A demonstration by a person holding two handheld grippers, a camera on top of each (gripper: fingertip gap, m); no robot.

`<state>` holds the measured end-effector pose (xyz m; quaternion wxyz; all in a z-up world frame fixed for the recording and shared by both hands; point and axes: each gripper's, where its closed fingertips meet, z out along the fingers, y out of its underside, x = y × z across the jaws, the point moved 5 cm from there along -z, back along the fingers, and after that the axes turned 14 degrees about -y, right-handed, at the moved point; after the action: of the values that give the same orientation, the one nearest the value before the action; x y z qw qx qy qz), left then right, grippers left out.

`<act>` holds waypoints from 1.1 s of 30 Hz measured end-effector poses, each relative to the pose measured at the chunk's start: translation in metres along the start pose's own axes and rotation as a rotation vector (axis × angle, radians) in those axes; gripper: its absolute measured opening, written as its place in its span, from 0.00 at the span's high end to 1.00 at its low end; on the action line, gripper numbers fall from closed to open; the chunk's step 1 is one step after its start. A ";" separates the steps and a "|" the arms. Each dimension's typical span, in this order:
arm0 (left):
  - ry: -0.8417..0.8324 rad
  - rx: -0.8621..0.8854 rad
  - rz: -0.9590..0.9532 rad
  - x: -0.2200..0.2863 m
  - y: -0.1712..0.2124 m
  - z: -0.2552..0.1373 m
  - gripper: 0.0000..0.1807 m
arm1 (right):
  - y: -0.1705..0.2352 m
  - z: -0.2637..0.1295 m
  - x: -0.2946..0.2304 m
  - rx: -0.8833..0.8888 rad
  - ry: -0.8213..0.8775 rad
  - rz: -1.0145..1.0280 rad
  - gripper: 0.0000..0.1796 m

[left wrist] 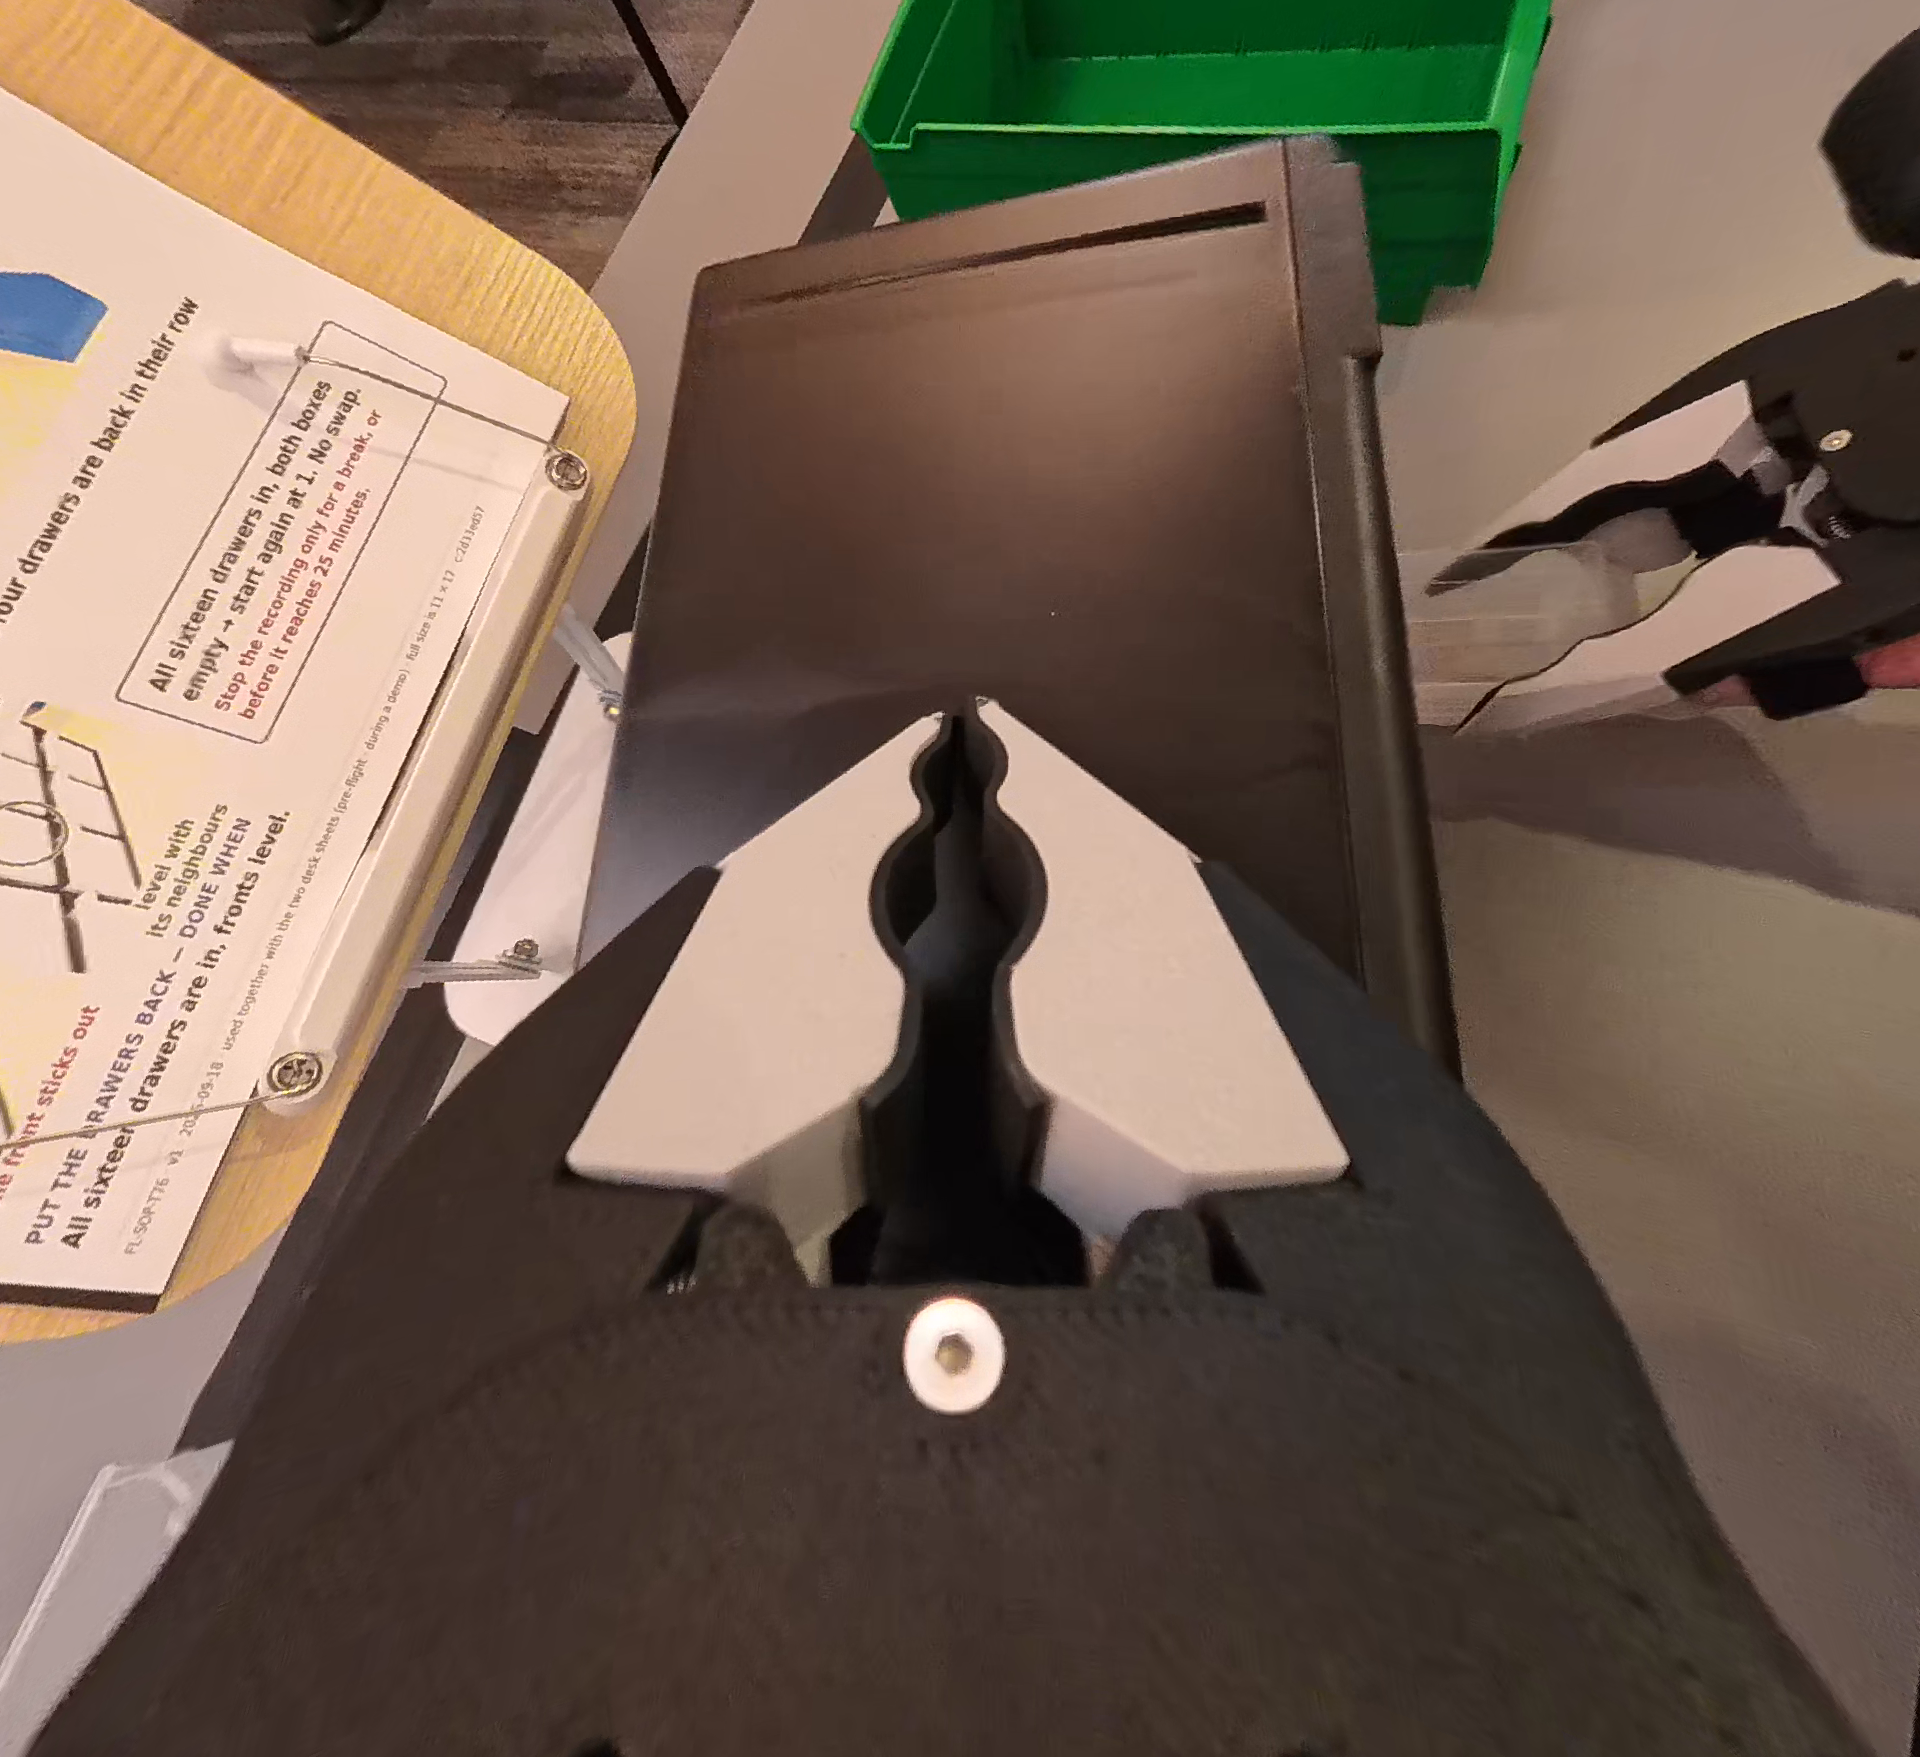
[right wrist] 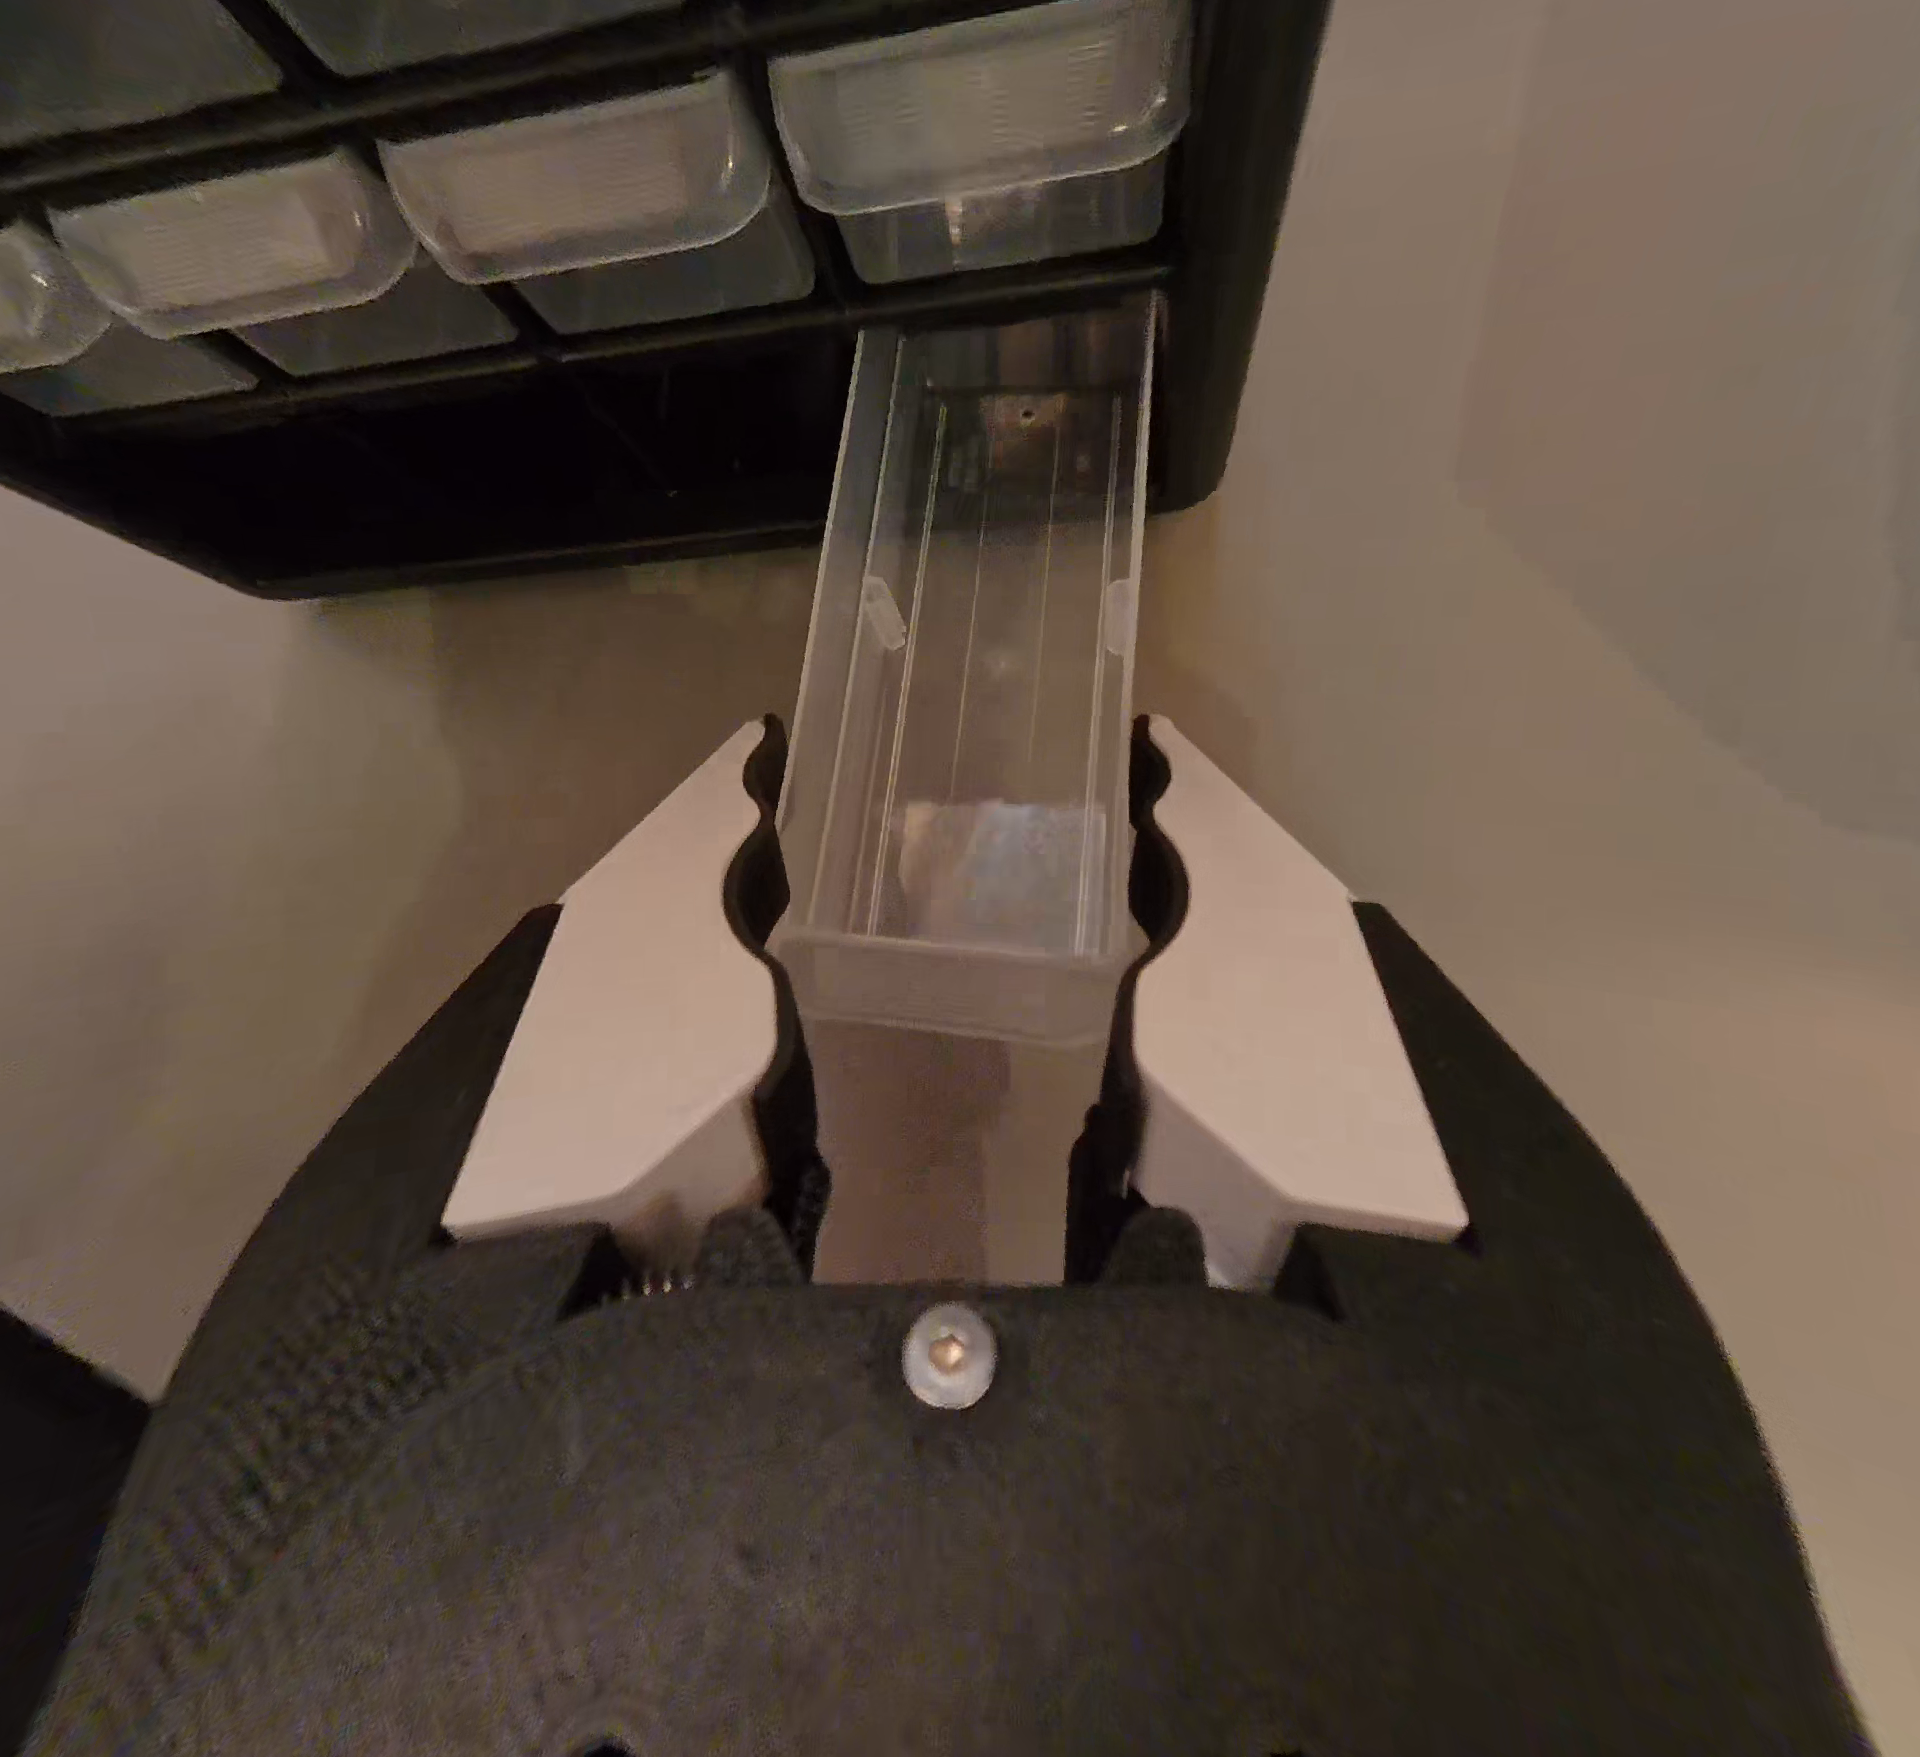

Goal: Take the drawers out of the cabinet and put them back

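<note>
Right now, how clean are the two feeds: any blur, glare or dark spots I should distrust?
Left wrist view: cabinet top shows soft sheen; its right edge, the green bin and the right gripper are motion-smeared. Right wrist view: dim, warm light; clear drawer sharp near the fingers, upper drawers blurred, empty slots nearly black.

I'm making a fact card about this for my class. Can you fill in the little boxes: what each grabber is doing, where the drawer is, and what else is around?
Left gripper: shut, resting on top of the black cabinet
Right gripper: shut on the clear drawer
Drawer place: bottom row, rightmost slot, part way out
Drawer contents: looks empty
Nearby: green bin behind the cabinet, instruction sheet to its left
</note>
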<state>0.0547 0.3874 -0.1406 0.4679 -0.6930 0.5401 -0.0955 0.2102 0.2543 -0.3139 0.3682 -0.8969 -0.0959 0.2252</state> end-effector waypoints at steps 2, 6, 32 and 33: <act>-0.006 -0.007 0.010 0.001 0.000 0.000 1.00 | 0.001 0.012 0.006 -0.013 -0.011 -0.066 0.64; 0.006 0.009 -0.014 -0.001 0.000 0.000 1.00 | -0.019 0.021 0.019 0.021 -0.039 -0.188 0.63; 0.053 0.031 -0.025 -0.002 0.001 -0.001 1.00 | -0.036 0.017 0.053 -0.098 -0.268 -0.642 0.49; 0.054 0.028 -0.023 -0.001 0.001 -0.001 1.00 | -0.040 0.020 0.054 -0.086 -0.259 -0.628 0.50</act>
<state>0.0533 0.3884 -0.1403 0.4617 -0.6897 0.5432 -0.1269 0.2480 0.3131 -0.3168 0.3660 -0.8022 -0.4229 0.2088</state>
